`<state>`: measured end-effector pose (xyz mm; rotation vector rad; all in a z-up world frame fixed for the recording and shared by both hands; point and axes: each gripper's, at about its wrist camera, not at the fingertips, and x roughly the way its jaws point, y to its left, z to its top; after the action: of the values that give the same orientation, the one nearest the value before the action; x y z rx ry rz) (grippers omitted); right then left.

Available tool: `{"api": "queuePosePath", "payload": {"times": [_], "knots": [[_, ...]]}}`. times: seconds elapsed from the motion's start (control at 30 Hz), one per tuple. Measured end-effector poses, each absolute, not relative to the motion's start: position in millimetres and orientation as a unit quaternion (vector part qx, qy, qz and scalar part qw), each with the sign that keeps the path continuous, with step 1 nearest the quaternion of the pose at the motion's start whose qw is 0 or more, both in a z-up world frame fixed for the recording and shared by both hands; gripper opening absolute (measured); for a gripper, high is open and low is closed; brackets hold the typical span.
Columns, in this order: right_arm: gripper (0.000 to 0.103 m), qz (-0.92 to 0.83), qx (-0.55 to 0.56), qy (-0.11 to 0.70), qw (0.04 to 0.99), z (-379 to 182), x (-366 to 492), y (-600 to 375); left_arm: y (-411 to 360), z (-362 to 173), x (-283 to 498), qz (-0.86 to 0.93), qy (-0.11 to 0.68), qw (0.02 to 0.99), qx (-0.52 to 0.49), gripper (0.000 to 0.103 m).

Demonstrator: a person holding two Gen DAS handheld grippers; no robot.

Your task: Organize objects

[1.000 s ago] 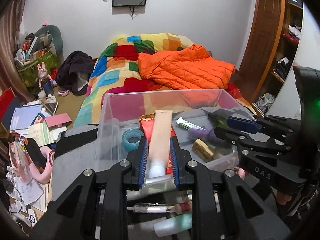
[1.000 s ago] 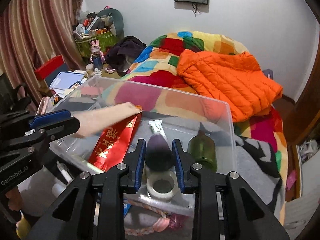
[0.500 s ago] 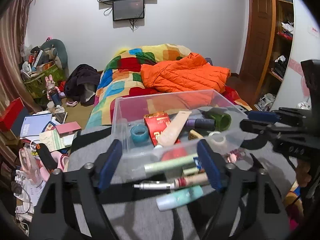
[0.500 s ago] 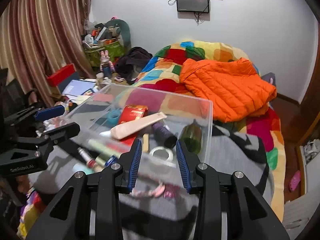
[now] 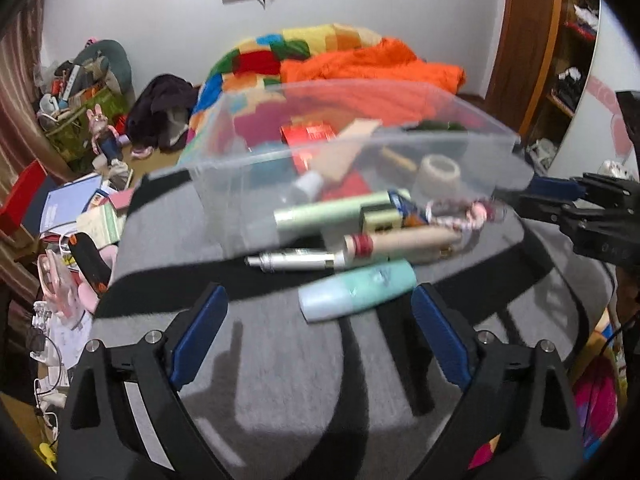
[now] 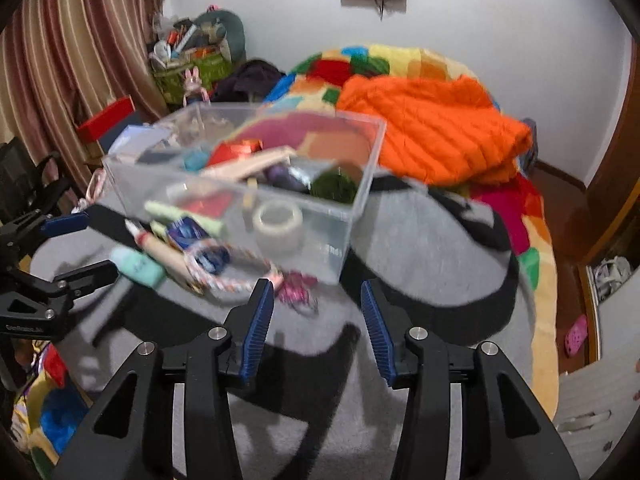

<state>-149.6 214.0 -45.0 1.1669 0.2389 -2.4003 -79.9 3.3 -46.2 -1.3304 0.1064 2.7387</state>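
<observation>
Both claws [image 5: 318, 336] [image 6: 318, 320] wide, empty.

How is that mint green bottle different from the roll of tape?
The mint green bottle is long, lies on its side on the grey blanket and is outside the clear bin. The roll of tape is a short whitish ring lying inside the bin. Neither is held by a gripper.

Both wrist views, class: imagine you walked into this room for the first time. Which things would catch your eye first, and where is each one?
The clear plastic bin sits mid-scene on the grey blanket, crammed with small items. Loose tubes and bottles, such as the mint-green bottle, lie on the blanket just in front of it. Behind, the bright orange jacket sprawls over the multicoloured quilt.
</observation>
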Motion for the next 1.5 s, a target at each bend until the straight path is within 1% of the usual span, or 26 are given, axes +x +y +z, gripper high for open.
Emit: {"api": "queuePosePath", "payload": {"times": [0.27, 0.4, 0.43, 0.47, 0.57, 0.67, 0.77, 0.8, 0.83, 0.87, 0.9, 1.23, 1.5], "knots": [[0.042, -0.856, 0.455, 0.065, 0.236, -66, -169, 205, 15, -62, -98, 0.884, 0.035, 0.045, -0.464, 0.095], [0.042, -0.855, 0.457, 0.071, 0.235, -71, -173, 196, 13, -71, -107, 0.881, 0.011, 0.033, -0.473, 0.098], [0.039, -0.855, 0.457, 0.074, 0.235, -71, -173, 193, 13, -72, -107, 0.882, 0.008, 0.03, -0.471, 0.098], [0.031, -0.854, 0.458, 0.077, 0.234, -73, -173, 190, 13, -72, -107, 0.882, 0.007, 0.028, -0.47, 0.098], [0.019, -0.857, 0.451, 0.092, 0.229, -74, -170, 186, 17, -72, -104, 0.886, 0.014, 0.026, -0.462, 0.098], [0.019, -0.86, 0.446, 0.097, 0.228, -73, -165, 184, 19, -73, -102, 0.889, 0.019, 0.028, -0.456, 0.098], [0.019, -0.863, 0.44, 0.094, 0.231, -71, -157, 184, 14, -72, -103, 0.891, 0.0, 0.027, -0.453, 0.097], [0.019, -0.863, 0.439, 0.092, 0.233, -70, -155, 185, 13, -72, -102, 0.893, -0.006, 0.029, -0.449, 0.088], [0.019, -0.865, 0.436, 0.091, 0.232, -68, -151, 186, 12, -71, -101, 0.895, -0.006, 0.029, -0.445, 0.084], [0.019, -0.866, 0.434, 0.092, 0.231, -66, -148, 188, 12, -70, -100, 0.896, 0.0, 0.028, -0.443, 0.077], [0.019, -0.867, 0.431, 0.091, 0.232, -65, -146, 189, 12, -70, -98, 0.898, 0.005, 0.027, -0.44, 0.073], [0.019, -0.884, 0.4, 0.053, 0.237, -36, -129, 209, 1, -60, -61, 0.904, 0.004, 0.03, -0.427, 0.073], [0.019, -0.896, 0.369, 0.025, 0.244, -10, -124, 211, -9, -18, -47, 0.928, -0.008, 0.03, -0.371, 0.073]]}}
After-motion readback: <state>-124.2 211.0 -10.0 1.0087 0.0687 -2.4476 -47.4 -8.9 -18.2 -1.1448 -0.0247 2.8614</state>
